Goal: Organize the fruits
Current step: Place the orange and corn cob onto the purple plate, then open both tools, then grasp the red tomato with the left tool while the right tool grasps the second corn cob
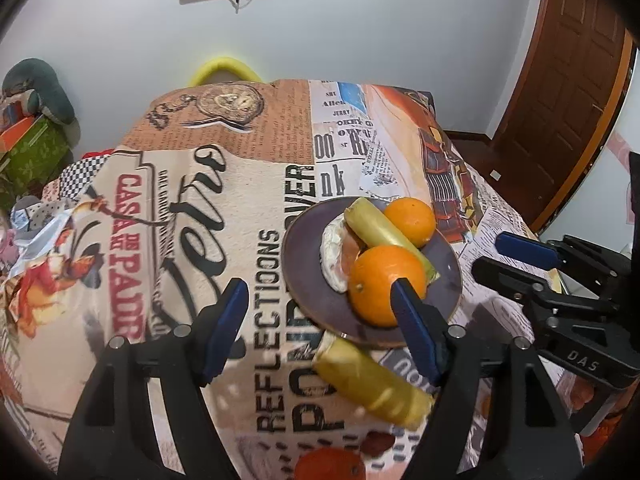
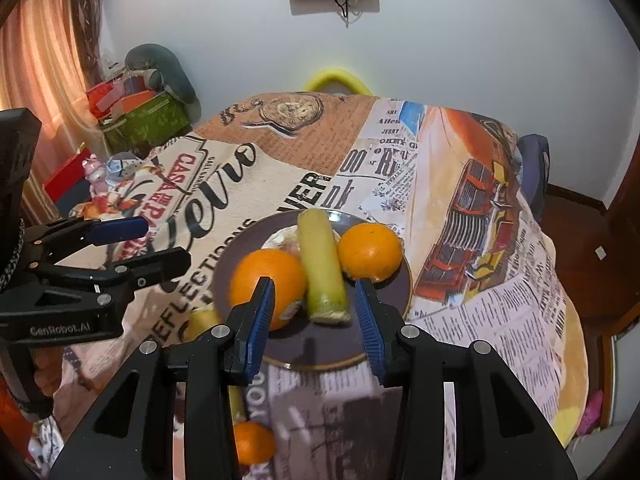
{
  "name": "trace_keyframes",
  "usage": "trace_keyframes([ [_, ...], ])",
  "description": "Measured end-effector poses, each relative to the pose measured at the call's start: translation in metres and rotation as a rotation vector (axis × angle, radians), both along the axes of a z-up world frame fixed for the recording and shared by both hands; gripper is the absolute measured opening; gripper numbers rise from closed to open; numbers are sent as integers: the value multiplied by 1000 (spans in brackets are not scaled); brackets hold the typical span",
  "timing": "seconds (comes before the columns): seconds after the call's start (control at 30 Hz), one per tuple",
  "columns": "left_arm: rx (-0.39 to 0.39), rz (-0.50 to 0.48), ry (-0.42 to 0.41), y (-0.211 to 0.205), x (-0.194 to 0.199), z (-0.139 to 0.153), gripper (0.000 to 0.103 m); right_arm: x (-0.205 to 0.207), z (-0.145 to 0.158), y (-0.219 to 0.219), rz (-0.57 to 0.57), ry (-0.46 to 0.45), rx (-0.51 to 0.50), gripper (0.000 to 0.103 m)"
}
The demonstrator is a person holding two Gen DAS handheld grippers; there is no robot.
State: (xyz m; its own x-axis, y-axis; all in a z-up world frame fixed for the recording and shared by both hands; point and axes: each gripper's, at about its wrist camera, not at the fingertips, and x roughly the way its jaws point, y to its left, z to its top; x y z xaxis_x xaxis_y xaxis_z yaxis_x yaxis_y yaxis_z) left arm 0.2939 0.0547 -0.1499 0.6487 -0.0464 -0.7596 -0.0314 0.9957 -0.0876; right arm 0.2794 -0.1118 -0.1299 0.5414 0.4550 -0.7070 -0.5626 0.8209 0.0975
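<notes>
Two round oranges [image 2: 269, 286] [image 2: 369, 252], a pale green-yellow stalk segment [image 2: 323, 266] and a whitish peeled piece [image 1: 334, 258] are gathered on the dark purple round plate [image 2: 394, 300], evidently as the collection point. Just off the plate's near rim, a second yellow stalk segment [image 1: 372, 386] and a third orange [image 2: 254, 442] lie on the printed tablecloth [image 1: 180, 240], apparently not yet sorted. Left gripper [image 1: 320, 320] and right gripper [image 2: 314, 312] are held near the plate, jaws spread and empty, presumably ready for the next pick.
</notes>
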Motion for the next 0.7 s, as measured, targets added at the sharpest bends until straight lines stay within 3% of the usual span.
trace_keyframes([
  [0.37, 6, 22, 5, 5, -56, 8, 77, -49, 15, -13, -26, -19, -5, 39],
  [0.7, 7, 33, 101, -1, -85, -32, 78, -82, 8, -20, -27, -15, -18, 46],
])
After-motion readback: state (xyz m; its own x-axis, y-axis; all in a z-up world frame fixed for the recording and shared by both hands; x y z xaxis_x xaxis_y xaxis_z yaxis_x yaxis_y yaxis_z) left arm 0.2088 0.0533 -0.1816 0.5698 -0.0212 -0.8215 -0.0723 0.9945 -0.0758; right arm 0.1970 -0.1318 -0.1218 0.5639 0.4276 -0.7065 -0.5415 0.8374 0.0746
